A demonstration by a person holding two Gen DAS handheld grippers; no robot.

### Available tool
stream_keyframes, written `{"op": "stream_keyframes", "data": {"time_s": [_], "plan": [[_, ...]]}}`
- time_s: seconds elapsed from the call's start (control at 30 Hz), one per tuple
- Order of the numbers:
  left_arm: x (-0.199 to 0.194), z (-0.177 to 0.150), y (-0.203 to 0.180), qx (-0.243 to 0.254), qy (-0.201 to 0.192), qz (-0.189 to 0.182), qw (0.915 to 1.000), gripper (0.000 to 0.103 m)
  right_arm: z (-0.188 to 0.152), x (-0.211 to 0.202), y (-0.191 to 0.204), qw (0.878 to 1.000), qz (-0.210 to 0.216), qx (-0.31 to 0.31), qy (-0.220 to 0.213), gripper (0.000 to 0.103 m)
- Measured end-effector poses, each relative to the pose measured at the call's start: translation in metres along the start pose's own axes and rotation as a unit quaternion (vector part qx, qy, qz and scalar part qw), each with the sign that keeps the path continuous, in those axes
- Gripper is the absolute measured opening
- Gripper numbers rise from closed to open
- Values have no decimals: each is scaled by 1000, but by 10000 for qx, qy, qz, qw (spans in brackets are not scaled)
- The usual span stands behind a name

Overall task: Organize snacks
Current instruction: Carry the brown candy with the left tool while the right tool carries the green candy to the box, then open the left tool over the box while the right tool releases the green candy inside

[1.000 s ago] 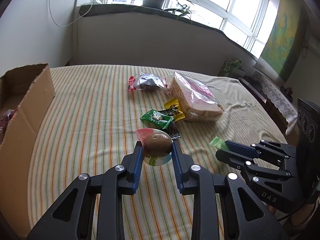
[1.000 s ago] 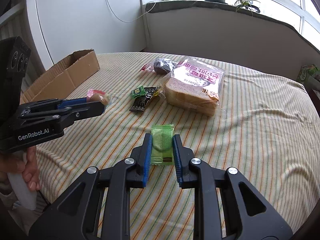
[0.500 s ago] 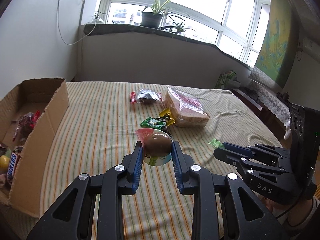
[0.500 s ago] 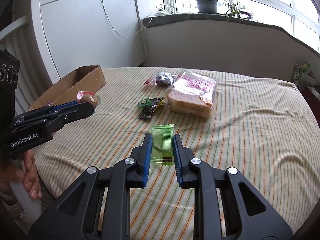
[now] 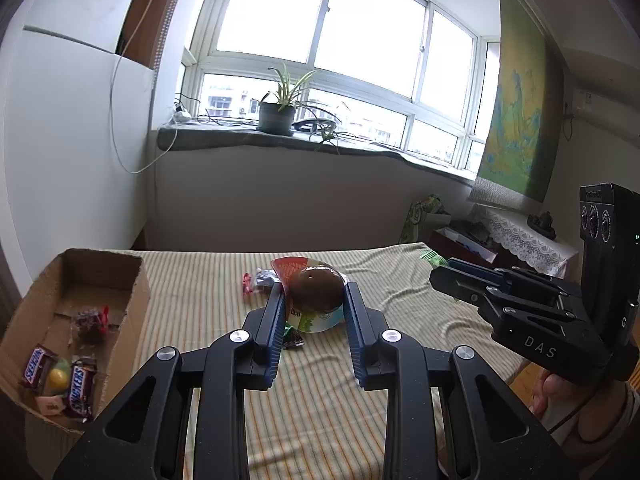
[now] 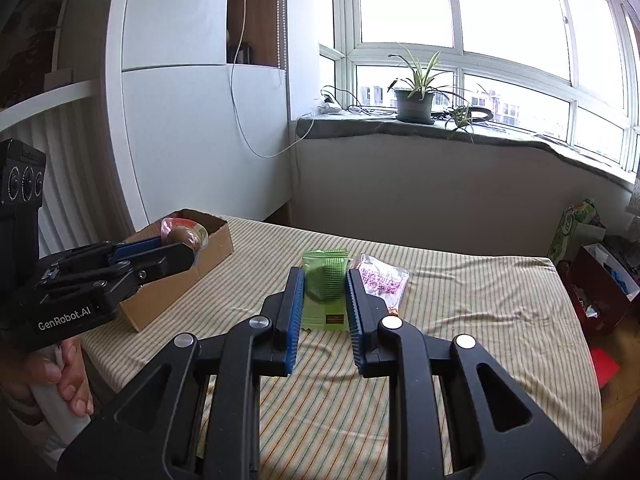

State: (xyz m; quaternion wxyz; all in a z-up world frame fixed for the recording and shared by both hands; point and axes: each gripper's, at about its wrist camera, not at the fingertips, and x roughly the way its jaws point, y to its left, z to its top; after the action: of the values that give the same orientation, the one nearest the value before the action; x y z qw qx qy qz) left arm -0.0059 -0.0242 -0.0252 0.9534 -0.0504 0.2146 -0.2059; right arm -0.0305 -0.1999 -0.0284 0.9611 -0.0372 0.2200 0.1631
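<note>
Over striped cloth (image 5: 208, 292), two grippers' fingers each clamp one snack: egg pack (image 5: 316, 289), green packet (image 6: 324, 280).

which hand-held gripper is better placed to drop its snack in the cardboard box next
Left. The left hand-held gripper, shut on the brown packaged egg, is beside the open cardboard box; the right hand-held gripper is farther off.

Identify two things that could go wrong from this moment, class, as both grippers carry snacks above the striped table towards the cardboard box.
1. The left gripper pinches the round brown snack by its curved sides; it might squirt out before reaching the cardboard box.
2. The right gripper holds the green packet while the left gripper sits close beside it, so the two could collide over the box.
</note>
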Motion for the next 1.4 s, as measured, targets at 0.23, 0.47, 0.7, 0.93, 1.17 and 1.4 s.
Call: {"op": "stream_keyframes", "data": {"time_s": [0.23,0.47,0.7,0.93,1.17,1.4], "plan": [[3,-4,9,-69,18,-31,10000,26,1,7,6,9999,6,-63,96,22],[2,-7,23,-210,-10,9,9998,26,7,30,28,9993,127,-248,258,22],[-14,-15,66,-548,-99,231,9982,26,20,65,85,9957,511,-656,407,22],[-45,-28,129,-950,-212,840,9917,26,34,103,170,9846,1241,-1144,464,22],[-71,-36,173,-1249,-301,1355,9824,26,37,114,218,9756,1618,-1422,414,22],[-70,-38,178,-1267,-311,1367,9820,26,41,119,222,9746,1646,-1457,416,22]]}}
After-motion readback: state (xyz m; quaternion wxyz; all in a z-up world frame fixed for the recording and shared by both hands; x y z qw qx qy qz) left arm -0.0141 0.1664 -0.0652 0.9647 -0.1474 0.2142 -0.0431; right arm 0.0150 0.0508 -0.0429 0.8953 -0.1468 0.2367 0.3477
